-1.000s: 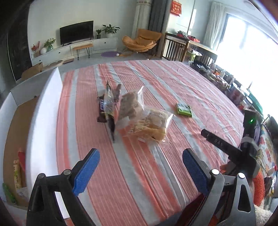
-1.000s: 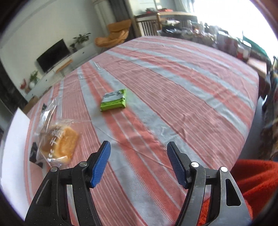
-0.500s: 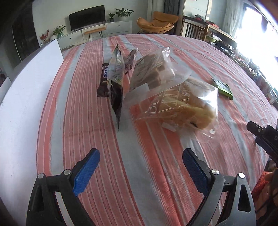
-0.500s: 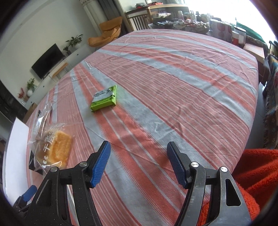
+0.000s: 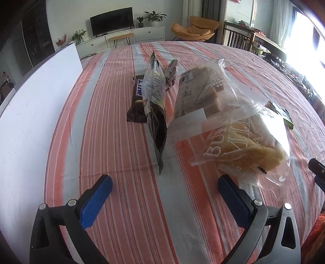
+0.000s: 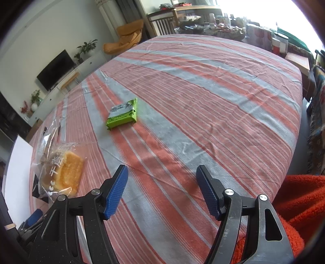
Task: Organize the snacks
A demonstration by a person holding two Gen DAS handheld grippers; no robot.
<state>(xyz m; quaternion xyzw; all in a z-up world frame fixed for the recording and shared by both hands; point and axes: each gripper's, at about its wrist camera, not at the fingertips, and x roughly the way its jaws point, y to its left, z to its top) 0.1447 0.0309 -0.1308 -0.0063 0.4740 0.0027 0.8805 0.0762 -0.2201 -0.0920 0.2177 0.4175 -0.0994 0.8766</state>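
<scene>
Striped red-and-grey cloth over the bench [image 5: 113,126], living room with a television [image 5: 111,19] and an orange chair [image 5: 195,28] behind. Left tongs [image 5: 164,198] low over the cloth, levelled forward, blue pads spread wide, gripping nothing; right pad [image 5: 231,195] just beside the near edge of the clear bag of yellow pastry [image 5: 247,150]. Behind it a second clear bag of brown cake slices [image 5: 203,89], a dark upright packet [image 5: 155,101], a brown chocolate bar [image 5: 138,97] lying flat, all bunched together. White board [image 5: 36,113] along the left edge. Right tongs [image 6: 162,190] hovering above the cloth, angled down, spread wide, empty. Green packet [image 6: 122,113] flat on the cloth, well ahead of the pads, apart from the bunch. Red fleece [image 6: 300,203] at lower right
</scene>
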